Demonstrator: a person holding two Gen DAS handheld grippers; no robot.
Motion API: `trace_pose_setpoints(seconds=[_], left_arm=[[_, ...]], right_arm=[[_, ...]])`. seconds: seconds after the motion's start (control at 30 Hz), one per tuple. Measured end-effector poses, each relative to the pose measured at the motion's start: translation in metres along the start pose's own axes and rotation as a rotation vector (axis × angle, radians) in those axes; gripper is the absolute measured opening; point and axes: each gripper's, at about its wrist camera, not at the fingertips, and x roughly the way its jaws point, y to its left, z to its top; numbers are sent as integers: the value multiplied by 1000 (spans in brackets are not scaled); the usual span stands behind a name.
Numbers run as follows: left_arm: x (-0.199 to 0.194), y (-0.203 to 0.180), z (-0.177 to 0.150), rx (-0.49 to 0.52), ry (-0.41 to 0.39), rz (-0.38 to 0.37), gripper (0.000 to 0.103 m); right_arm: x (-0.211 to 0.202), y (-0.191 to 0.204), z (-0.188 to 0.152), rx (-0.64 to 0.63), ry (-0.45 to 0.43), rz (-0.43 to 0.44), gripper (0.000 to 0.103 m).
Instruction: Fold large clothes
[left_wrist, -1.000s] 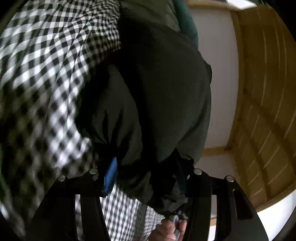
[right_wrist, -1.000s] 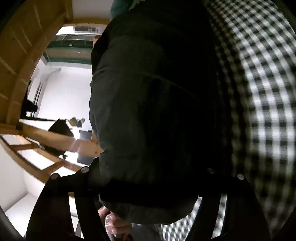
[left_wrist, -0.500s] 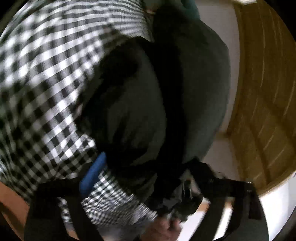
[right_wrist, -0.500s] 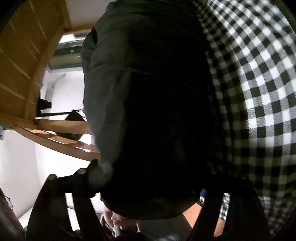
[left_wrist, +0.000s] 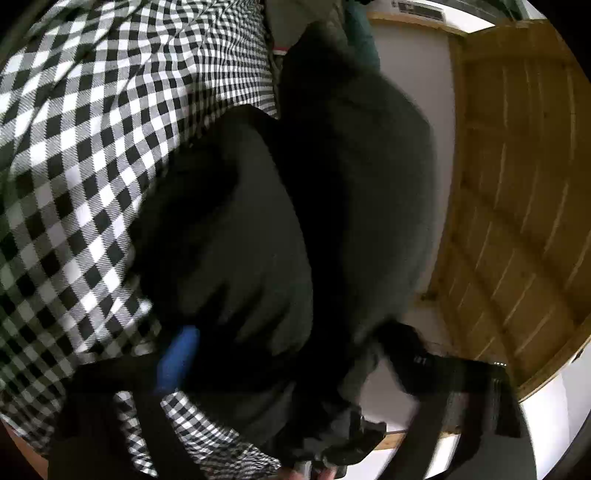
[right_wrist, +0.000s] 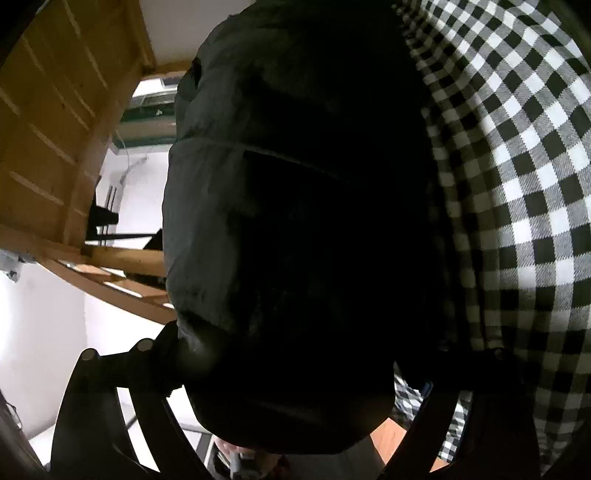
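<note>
Your dark garment (left_wrist: 332, 206) fills the middle of the left wrist view. It looks black to dark green, thick and matte, with soft rounded folds and no pattern. Its long axis runs from the top centre of that frame down to the lower centre, where the cloth bunches between the fingers. In the right wrist view the same garment (right_wrist: 295, 221) covers the centre from the top edge to the bottom, and a seam crosses it from the left to the right in the upper half.

Your left gripper (left_wrist: 295, 398) has the cloth between its two fingers; a blue pad (left_wrist: 177, 354) shows at the lower left. How far the fingers stand apart you cannot tell, because the cloth hides the tips. Your right gripper (right_wrist: 295, 387) also has cloth lying between its fingers, and the opening is hidden in the same way.

A black and white checkered shirt (left_wrist: 81, 147) fills the left side of the left view and the right side of the right view (right_wrist: 524, 147). Wooden planks (left_wrist: 517, 203) stand at the right.
</note>
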Motion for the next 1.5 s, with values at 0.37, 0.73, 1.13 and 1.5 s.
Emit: trace_pose_setpoints(seconds=[0.37,0.73,1.13,1.5], left_arm=[[-36,25,7,42,6,16,56],[-31,15,-10,93,46,67,49],[-8,-21,-20,296,2,60,40],[11,34,-41,-103,-59,18,89]], right_arm=[[-4,-3,26,46,4,20,97],[-35,34,11,-59,-85,-27,67],[-38,95,67,-213,-69,-13,63],[-46,53,123,-37,29,-31,101]])
